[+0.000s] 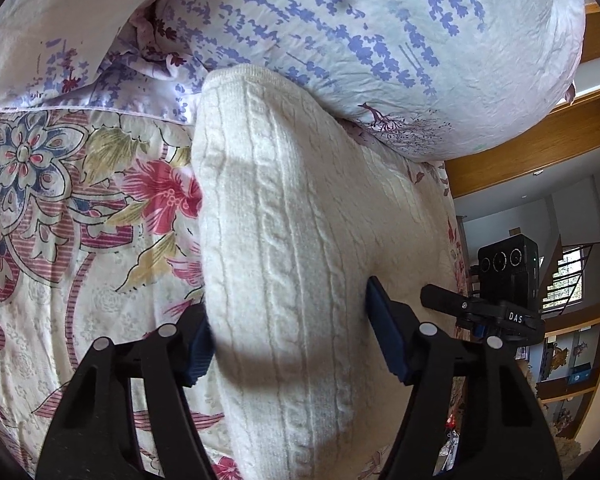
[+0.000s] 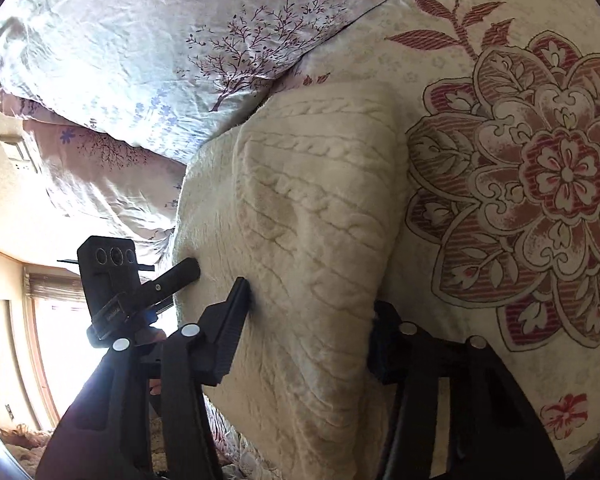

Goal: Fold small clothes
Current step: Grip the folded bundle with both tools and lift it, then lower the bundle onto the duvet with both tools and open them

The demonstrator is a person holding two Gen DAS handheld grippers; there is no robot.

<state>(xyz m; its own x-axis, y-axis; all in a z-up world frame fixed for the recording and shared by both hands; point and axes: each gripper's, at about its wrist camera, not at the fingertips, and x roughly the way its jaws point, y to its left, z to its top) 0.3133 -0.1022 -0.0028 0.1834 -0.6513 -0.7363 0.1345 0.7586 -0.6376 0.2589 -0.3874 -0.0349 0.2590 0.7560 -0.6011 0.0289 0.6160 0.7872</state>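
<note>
Straddling the cream cable-knit sweater [image 1: 284, 240] on the floral bed cover [image 1: 60, 208], my left gripper [image 1: 288, 340] stands wide, fingers either side of the fold. My right gripper [image 2: 312, 320] likewise spreads wide across it, angled low. Far side, a lavender-print pillow [image 1: 380, 40] touches the sweater.

Cream cable-knit garment [image 1: 284, 240] lies on floral bedspread [image 1: 60, 208] between the left gripper's [image 1: 290, 336] spread fingers [image 1: 384, 328].
</note>
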